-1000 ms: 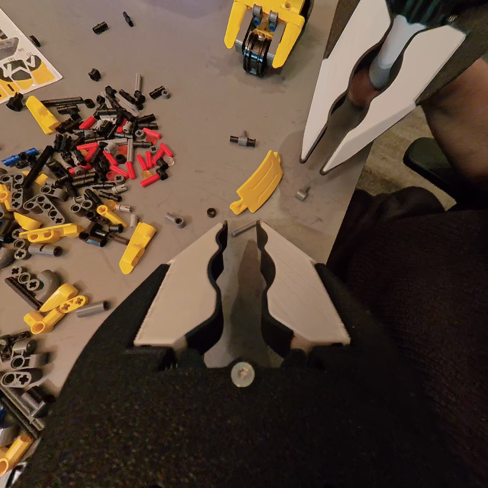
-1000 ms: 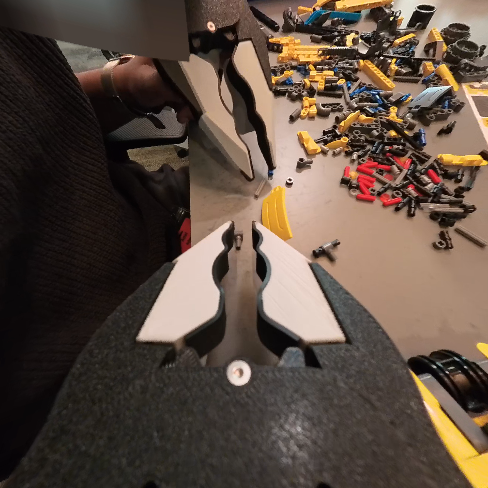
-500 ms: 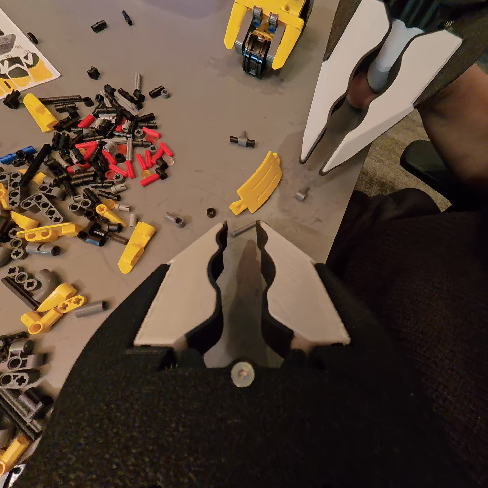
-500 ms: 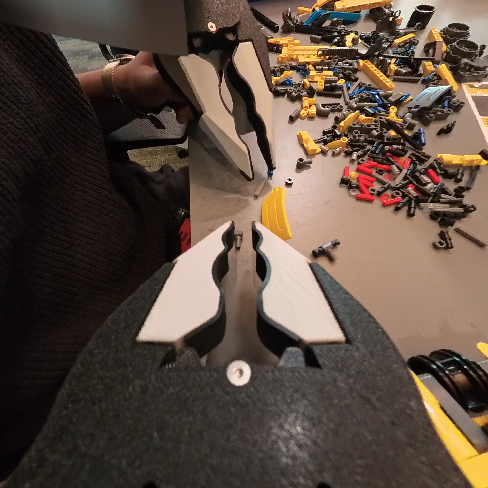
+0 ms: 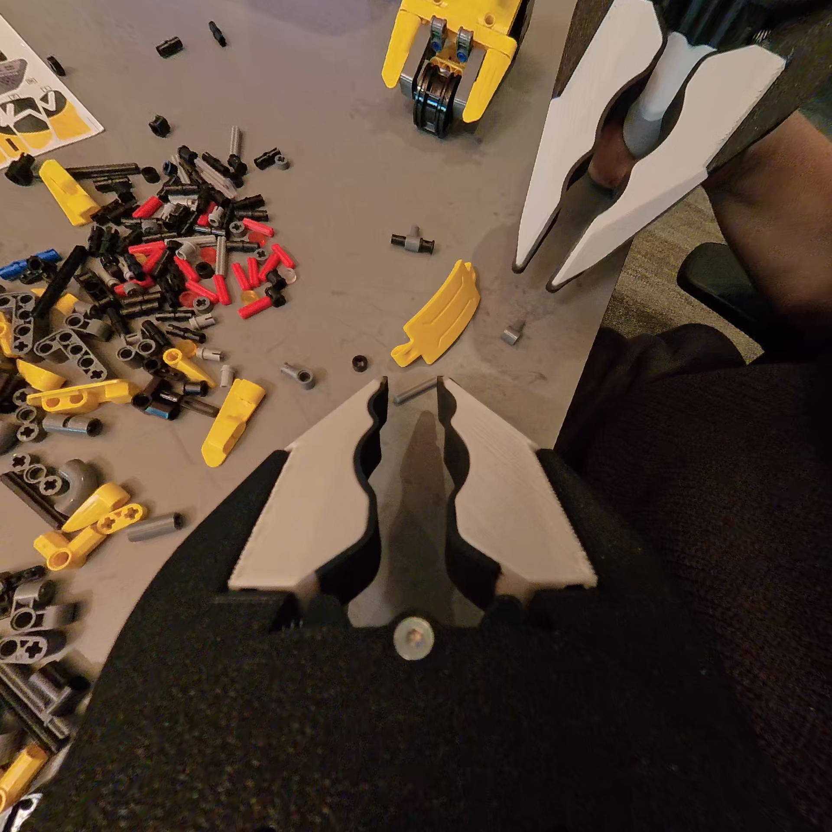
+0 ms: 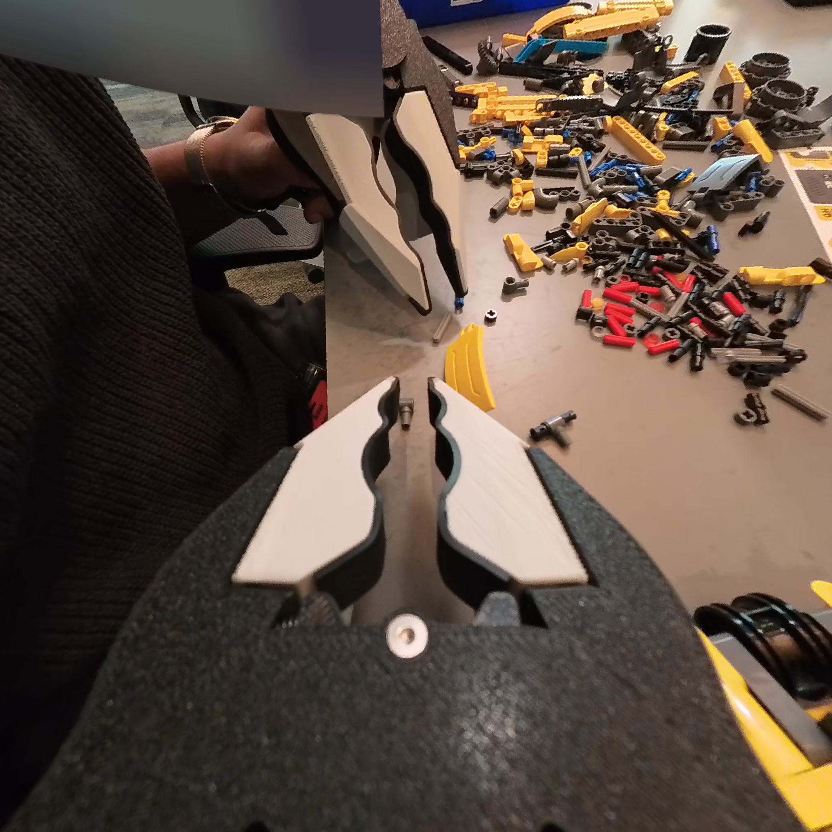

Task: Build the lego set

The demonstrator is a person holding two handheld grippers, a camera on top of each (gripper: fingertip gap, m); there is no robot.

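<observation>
Left gripper (image 5: 412,382) is held with fingers apart over a grey axle (image 5: 415,390) on the table (image 5: 342,180), nothing gripped. Right gripper (image 6: 413,382) is spread too, straddling a small grey pin (image 6: 406,410), beside a yellow panel (image 6: 468,367).

Left gripper (image 5: 412,382): jaws parted by a narrow gap, nothing between them, tips angled down close to the counter (image 5: 342,171); right gripper (image 6: 413,382): jaws likewise slightly parted and empty, tips low over the counter edge, the two grippers pointing toward each other.
</observation>
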